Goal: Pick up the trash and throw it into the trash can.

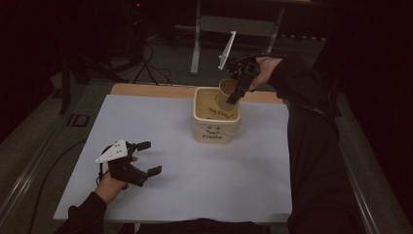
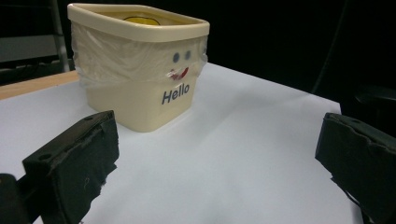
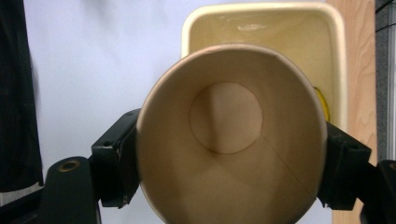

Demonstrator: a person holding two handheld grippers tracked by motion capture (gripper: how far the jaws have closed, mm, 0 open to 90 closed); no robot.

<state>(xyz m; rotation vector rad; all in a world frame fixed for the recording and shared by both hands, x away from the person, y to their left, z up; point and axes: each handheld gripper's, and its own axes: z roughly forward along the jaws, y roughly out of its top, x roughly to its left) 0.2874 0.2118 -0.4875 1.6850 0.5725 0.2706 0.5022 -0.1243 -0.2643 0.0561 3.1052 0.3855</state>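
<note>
Right gripper clamps a brown paper cup; we see the left gripper spread wide and empty.
We find the cup held over the open cream "Hello" bin at the table's far edge, while the left gripper rests low near the front-left corner, well apart from the bin.

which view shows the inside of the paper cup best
The right gripper view: the paper cup sits between that gripper's jaws, mouth toward the camera, bare bottom visible. The high view shows it small and side-on over the cream bin.
</note>
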